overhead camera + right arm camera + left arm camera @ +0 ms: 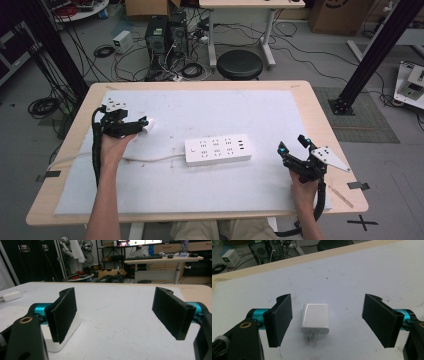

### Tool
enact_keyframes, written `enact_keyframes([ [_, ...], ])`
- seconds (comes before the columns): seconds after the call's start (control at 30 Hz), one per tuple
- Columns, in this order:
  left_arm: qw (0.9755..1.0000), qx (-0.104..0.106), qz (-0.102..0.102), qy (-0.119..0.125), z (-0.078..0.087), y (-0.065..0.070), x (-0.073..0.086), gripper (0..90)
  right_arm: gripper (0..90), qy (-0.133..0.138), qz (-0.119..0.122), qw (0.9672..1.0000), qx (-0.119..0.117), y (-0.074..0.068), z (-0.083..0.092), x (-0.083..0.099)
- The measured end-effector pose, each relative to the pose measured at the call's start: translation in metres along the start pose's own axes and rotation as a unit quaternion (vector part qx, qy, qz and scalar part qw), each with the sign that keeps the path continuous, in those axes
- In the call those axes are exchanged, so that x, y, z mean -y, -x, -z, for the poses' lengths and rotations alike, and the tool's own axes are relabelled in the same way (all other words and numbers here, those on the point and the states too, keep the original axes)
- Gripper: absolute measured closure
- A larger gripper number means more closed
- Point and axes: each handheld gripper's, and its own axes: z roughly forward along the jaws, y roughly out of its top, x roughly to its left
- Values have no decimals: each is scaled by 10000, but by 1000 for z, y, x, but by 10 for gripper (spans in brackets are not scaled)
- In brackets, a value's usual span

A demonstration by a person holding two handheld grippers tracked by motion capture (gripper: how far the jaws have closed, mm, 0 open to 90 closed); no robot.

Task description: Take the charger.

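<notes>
- At a white-matted table (210,192), a person works two handheld grippers; the left gripper (142,124) sits at about 10 o'clock on the mat, the right gripper (292,144) near 4 o'clock.
- The left gripper's jaws stand wide apart around a small white charger (315,318), which lies flat on the mat between them with its two prongs pointing back toward the gripper; neither pad touches it.
- From the high view, the charger (149,125) shows as a white block at the left gripper's tip, at roughly 9 o'clock from the power strip (217,150).
- The power strip lies near the mat's centre, its white cord (150,159) running off toward 9 o'clock.
- The right gripper's jaws are also spread wide with nothing between them; in the right gripper view, the strip's end (63,338) sits just behind its left pad.
- A black stool (240,64) stands on the floor at 12 o'clock beyond the table.
</notes>
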Motion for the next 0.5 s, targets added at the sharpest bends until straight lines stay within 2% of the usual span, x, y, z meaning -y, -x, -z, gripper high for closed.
enact_keyframes([
  [0.07, 9998, -33, -36, -167, -7, -2, -1, 244, 202, 2, 26, 10000, -9, 0, 0, 0],
  [0.1, 9998, -33, -36, -167, -7, -2, -1, 244, 202, 2, 26, 10000, -9, 0, 0, 0],
  [0.13, 9995, 13, -52, -318, -16, -4, -2, 244, 202, -8, 32, 10000, 4, 0, 0, 0],
  [0.17, 9995, 13, -52, -318, -16, -4, -2, 244, 202, -8, 32, 10000, 4, 0, 0, 0],
  [0.27, 9985, 126, -92, -526, -31, -7, 0, 243, 203, -20, 7, 10000, 4, 0, 0, 0],
  [0.37, 9983, 107, -95, -570, -39, -9, 1, 243, 202, 6, 66, 10000, -10, 0, -1, 0],
  [0.47, 9973, 168, -78, -713, -49, -14, 5, 243, 202, 0, 63, 10000, 2, 0, -1, 0],
  [0.5, 9960, 238, -72, -862, -54, -16, 8, 243, 202, -1, 68, 10000, 6, 0, -1, 0],
])
